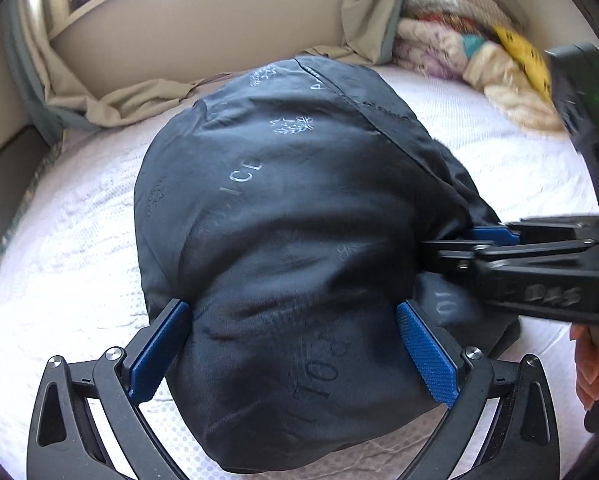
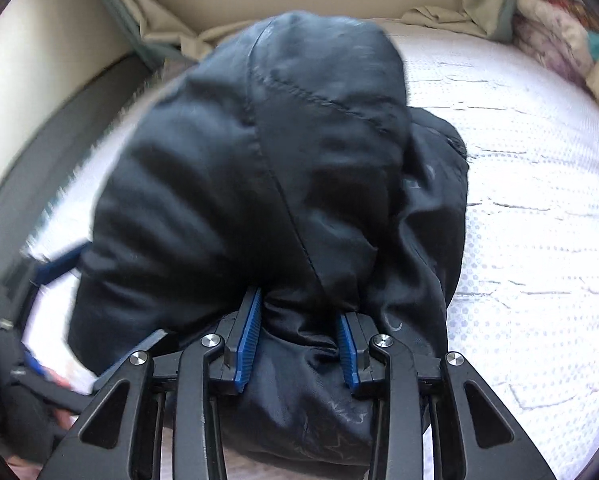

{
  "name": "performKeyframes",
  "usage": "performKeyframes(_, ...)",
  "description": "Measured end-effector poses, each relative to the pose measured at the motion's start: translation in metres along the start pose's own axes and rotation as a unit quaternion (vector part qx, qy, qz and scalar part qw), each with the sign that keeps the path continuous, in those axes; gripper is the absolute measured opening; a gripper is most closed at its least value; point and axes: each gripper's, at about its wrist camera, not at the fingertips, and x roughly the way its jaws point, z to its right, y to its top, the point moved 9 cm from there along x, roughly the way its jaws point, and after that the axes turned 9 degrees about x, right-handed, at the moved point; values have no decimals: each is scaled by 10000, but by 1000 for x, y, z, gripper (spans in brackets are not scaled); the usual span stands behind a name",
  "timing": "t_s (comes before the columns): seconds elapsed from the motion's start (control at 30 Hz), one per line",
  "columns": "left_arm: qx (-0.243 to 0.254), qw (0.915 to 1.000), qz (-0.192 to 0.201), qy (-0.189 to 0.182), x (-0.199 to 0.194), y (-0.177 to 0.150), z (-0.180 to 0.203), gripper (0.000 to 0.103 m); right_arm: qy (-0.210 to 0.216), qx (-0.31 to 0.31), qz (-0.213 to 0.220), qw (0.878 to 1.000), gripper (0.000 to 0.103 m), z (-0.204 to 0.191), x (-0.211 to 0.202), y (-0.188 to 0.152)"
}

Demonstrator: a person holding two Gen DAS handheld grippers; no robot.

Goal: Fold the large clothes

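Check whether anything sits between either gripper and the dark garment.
Nothing visible does. The left gripper has the dark garment bulging between its jaws, and the right gripper has a bunch of the same cloth between its jaws, on the white bed.

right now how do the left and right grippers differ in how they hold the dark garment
The left gripper stands wide, its blue pads straddling a broad bulge of the dark garment; the right gripper is narrow, pinching a bunched fold. The left enters from the near edge, the right from the side. Both have fabric between blue pads over the white bed.
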Motion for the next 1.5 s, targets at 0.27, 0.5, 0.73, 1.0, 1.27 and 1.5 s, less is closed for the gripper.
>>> performKeyframes(0.27,-241,9996,145,-97,-25,8,-9,103,242,28,635,9977,76,-27,-76,17)
performKeyframes(0.5,-98,9995,292,64,-57,6,-9,103,275,271,932,9949,83,-15,-119,3)
performKeyframes(0.73,-476,9979,392,214,-89,-14,-20,103,-14,365,1106,9932,87,-9,-136,-35)
performKeyframes(1.0,-807,9946,363,542,-114,-56,-22,103,-513,27,819,9953,103,-8,-125,-81)
performKeyframes(1.27,-839,9899,-123,1134,-115,-88,-22,103,-914,-132,844,9921,103,-11,-121,-107)
performKeyframes(1.5,-702,9907,-120,1159,-120,-96,-13,103,-1101,-174,966,9891,103,-10,-128,-120)
